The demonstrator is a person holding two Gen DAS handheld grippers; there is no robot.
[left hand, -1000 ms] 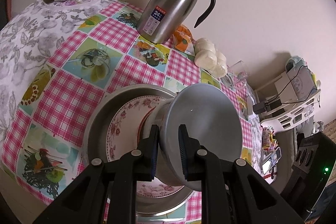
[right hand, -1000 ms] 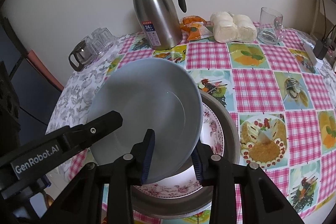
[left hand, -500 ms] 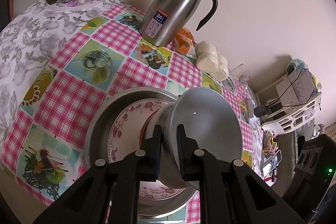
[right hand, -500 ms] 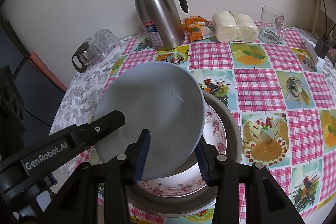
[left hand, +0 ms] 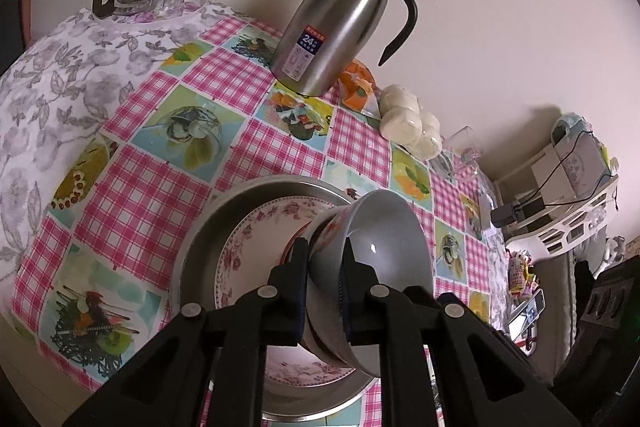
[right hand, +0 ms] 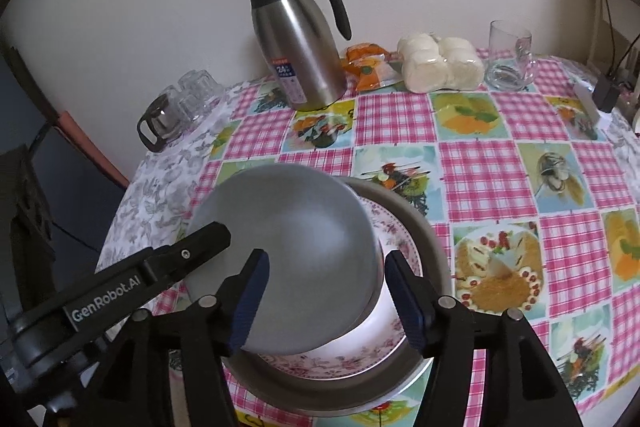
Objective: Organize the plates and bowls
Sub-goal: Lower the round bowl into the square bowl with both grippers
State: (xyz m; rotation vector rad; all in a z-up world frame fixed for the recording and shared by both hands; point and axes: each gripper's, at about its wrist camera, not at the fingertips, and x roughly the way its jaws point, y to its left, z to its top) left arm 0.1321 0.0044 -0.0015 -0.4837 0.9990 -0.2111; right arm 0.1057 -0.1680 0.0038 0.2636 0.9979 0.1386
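Observation:
A grey bowl (left hand: 384, 239) with a painted outer wall hangs tilted over a floral plate (left hand: 256, 247) that lies in a round metal pan (left hand: 208, 223). My left gripper (left hand: 324, 251) is shut on the bowl's rim, one pad inside and one outside. In the right wrist view the bowl (right hand: 296, 247) fills the middle, above the plate (right hand: 400, 239) and the pan (right hand: 430, 243). My right gripper (right hand: 326, 267) has its jaws opening; the bowl's near edge sits between them and the pads stand clear of it. The left gripper's finger (right hand: 200, 243) reaches in from the left.
A steel thermos jug (right hand: 300, 47) stands at the back of the checked tablecloth. A snack packet (right hand: 368, 67), wrapped buns (right hand: 440, 63) and a glass mug (right hand: 510, 55) sit to its right. A glass pot with tumblers (right hand: 176, 111) is at the back left.
The right gripper's jaws have spread apart and let go of the bowl's edge. The left gripper has stayed shut on the rim, and the bowl has tipped steeper.

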